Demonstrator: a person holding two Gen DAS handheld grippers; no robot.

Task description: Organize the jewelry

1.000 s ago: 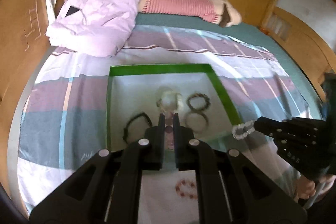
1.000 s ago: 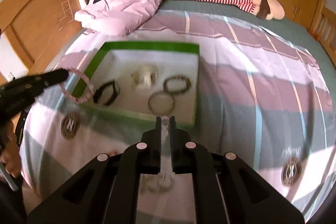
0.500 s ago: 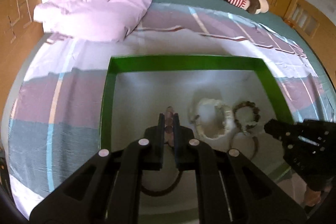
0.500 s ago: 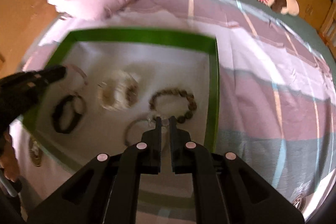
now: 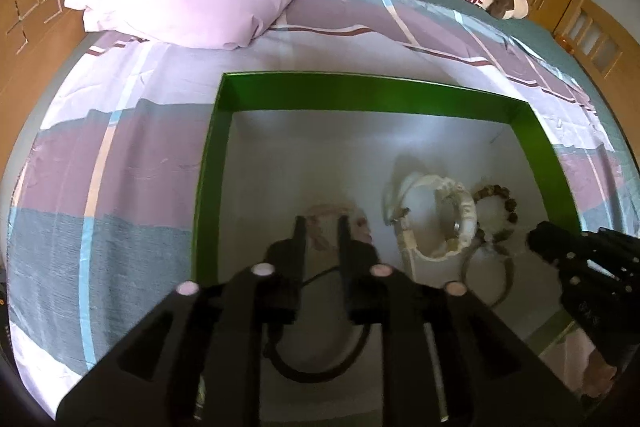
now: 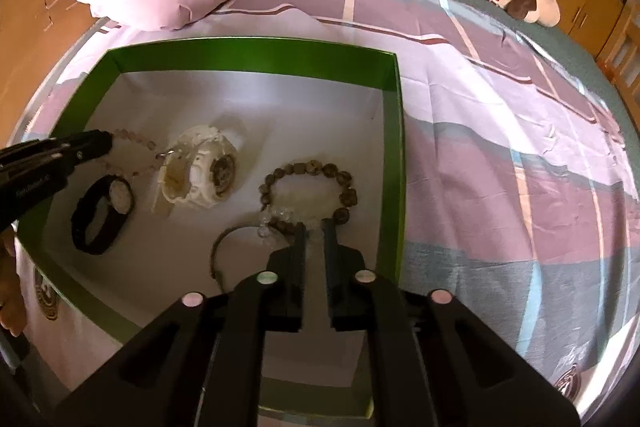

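Left hand-held gripper [image 5: 321, 223] low inside green box [image 5: 360, 87], jaws parted over pink bracelet [image 6: 134, 143]; right hand-held gripper [image 6: 314, 227] parted above clear bracelet [image 6: 276, 223]; black watch [image 6: 100, 215] fully visible only from right wrist.

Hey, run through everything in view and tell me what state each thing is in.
Box: lidless, on the bed.
Pink bracelet: in box, at left claw, claw open.
Clear bracelet: in box, at right claw, claw open.
White watch: on its side.
Black watch: lying flat.

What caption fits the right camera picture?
Open tongs lay a clear bracelet in the green box.
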